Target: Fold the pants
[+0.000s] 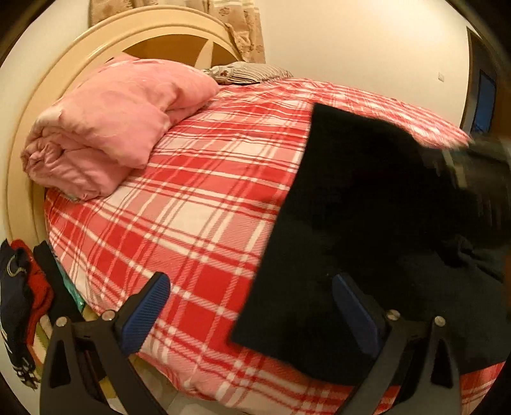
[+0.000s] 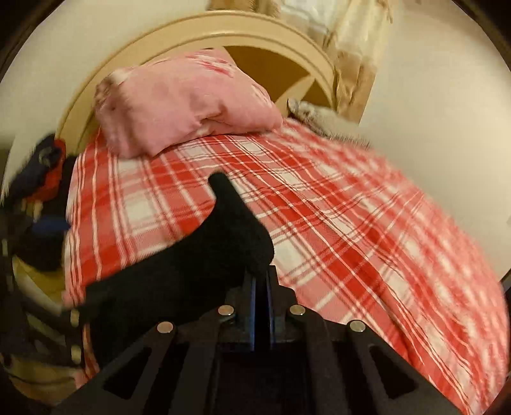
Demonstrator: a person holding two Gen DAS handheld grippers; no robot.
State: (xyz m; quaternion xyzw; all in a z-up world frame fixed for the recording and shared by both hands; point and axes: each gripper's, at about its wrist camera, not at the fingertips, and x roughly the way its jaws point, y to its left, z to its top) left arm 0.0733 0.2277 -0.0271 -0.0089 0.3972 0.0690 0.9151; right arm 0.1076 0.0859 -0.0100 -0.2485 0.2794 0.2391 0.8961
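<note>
On the red-and-white plaid bedspread (image 1: 198, 204) the black pants (image 1: 351, 223) lie spread out toward the right side in the left wrist view, flat with a straight left edge. The left gripper (image 1: 252, 313) hangs wide open over the near edge, its blue pads (image 1: 147, 313) holding nothing, one over the plaid and the other over the black fabric. The right wrist view gives you what that one can't: the right gripper (image 2: 262, 281) is clamped tight on a bunch of the pants (image 2: 204, 255), with the cloth lifted up off the bedspread (image 2: 351, 223) into a peak. Both views catch the folded pink quilt (image 1: 111, 127) by the cream headboard (image 1: 153, 28), and a heap of dark and red clothes (image 1: 22, 303) off the bed's left side.
</note>
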